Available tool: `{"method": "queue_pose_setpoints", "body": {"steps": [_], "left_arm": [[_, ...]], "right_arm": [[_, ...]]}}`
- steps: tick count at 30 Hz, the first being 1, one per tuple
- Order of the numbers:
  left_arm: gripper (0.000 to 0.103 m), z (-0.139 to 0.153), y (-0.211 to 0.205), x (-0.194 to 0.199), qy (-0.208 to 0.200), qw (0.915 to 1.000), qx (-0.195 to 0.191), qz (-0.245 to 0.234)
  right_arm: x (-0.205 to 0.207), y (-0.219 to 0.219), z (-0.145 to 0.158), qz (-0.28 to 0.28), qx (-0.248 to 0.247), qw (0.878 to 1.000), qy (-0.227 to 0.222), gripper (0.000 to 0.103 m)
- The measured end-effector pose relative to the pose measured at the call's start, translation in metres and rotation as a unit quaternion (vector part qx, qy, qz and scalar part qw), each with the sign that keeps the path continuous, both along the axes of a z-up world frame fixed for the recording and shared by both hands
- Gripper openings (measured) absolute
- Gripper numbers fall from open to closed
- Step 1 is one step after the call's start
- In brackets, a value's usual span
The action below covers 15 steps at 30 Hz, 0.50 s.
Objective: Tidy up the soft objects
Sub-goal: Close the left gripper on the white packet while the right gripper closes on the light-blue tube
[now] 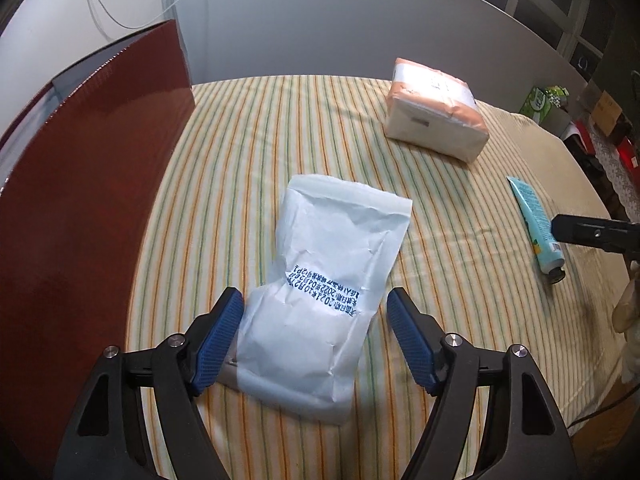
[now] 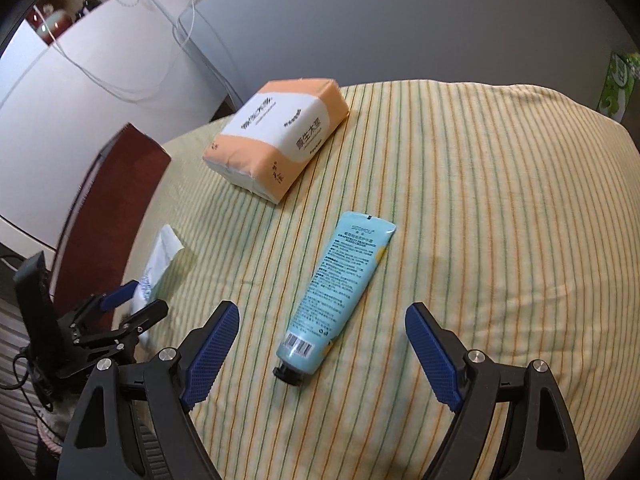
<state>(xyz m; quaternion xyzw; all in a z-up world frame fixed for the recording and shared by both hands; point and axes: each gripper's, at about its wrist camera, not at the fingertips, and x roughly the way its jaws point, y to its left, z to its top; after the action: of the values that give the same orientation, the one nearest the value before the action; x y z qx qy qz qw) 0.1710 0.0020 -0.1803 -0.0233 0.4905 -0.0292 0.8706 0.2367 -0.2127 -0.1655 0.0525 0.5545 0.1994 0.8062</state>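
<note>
Left hand-held gripper (image 1: 314, 308) straddles the white pouch (image 1: 320, 300) at bench (image 1: 248, 152) centre, jaws apart, pads not pressing; it should close across the narrow waist, gently. The pouch's long axis runs 6 to 12 o'clock. Right hand-held gripper (image 2: 320, 328) is apart too, over the blue tube (image 2: 338, 296), cap at 7 o'clock

We hold our left gripper (image 1: 316, 316) tipped down, with its two blue pads (image 1: 222, 336) wide apart. One pad sits on each side of a packet, and we cannot tell if the left pad touches it. Our right gripper (image 2: 322, 344) tips down too, and its jaws are wide apart with nothing pinched. From the right camera, our left gripper shows low on the left.
</note>
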Motion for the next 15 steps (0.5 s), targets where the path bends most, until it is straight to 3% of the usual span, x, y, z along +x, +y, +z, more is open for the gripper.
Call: {"method": "queue_pose_setpoints", "body": {"steps": [5, 8, 12, 15], "left_arm": [[0.074, 0.001, -0.003, 0.0, -0.007, 0.9998, 0.013, -0.01], [0.071, 0.001, -0.003, 0.002, -0.013, 0.9997, 0.017, -0.013], [0.061, 0.004, 0.001, 0.0, -0.019, 0.9996, 0.016, -0.011], [0.057, 0.005, 0.003, -0.002, -0.024, 0.9996, 0.014, -0.009]], "right_arm": [[0.002, 0.014, -0.006, 0.017, -0.044, 0.999, -0.008, 0.082], [0.001, 0.02, -0.007, 0.024, -0.071, 0.997, -0.016, 0.076], [-0.004, 0.027, -0.008, 0.044, -0.123, 0.991, -0.032, 0.058], [-0.007, 0.028, -0.006, 0.057, -0.124, 0.99, -0.029, 0.042]]}}
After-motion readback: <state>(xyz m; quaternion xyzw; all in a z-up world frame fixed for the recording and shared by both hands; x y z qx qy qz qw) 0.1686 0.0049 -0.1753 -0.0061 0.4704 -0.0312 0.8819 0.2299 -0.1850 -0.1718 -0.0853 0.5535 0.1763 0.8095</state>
